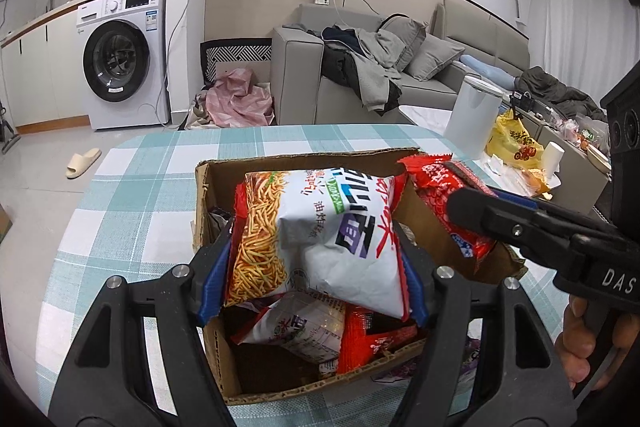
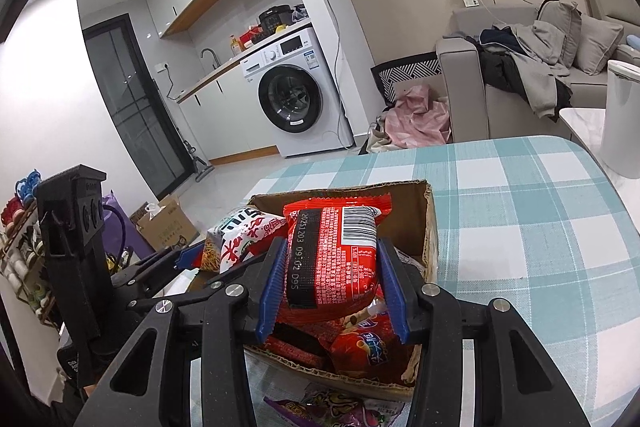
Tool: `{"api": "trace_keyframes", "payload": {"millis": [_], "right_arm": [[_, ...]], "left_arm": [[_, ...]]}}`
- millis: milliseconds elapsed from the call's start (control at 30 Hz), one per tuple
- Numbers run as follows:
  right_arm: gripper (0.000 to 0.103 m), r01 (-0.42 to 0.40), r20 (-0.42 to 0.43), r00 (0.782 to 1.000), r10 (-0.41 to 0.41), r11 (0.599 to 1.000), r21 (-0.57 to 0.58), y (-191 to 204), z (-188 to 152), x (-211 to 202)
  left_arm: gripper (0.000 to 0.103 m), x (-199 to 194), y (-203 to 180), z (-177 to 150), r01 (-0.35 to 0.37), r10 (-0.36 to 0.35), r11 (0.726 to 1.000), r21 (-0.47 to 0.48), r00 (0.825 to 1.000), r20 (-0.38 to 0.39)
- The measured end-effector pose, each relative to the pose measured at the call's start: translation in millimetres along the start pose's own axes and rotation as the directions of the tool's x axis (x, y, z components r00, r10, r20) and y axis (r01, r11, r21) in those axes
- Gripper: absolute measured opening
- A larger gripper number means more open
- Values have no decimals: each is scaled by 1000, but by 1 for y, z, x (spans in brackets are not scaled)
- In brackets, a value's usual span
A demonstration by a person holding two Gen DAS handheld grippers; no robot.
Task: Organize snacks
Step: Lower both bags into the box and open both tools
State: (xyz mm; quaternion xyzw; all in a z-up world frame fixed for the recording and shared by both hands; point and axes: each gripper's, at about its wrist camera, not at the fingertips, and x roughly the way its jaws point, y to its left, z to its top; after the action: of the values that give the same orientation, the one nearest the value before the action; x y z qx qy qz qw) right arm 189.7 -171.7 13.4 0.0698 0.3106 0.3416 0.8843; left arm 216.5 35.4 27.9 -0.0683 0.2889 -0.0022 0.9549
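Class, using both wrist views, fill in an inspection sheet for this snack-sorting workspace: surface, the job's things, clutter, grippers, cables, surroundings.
Surface: table under a teal and white checked cloth.
Job's things: open cardboard box partly filled with snack packets; white noodle-snack bag and red packet both held over it.
Clutter: purple packet lying on the cloth beside the box.
Grippers: left gripper shut on the white noodle-snack bag; right gripper shut on the red packet.
Cables: blue cable running down the wall by the washing machine.
Surroundings: sofa piled with clothes; slipper on the floor.
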Motion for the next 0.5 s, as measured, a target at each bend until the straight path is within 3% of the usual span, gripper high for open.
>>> {"api": "trace_keyframes", "payload": {"millis": [500], "right_arm": [[45, 17, -38, 999, -17, 1000, -4, 1, 3, 17]], "left_arm": [[68, 13, -1, -2, -35, 35, 999, 27, 999, -20]]}}
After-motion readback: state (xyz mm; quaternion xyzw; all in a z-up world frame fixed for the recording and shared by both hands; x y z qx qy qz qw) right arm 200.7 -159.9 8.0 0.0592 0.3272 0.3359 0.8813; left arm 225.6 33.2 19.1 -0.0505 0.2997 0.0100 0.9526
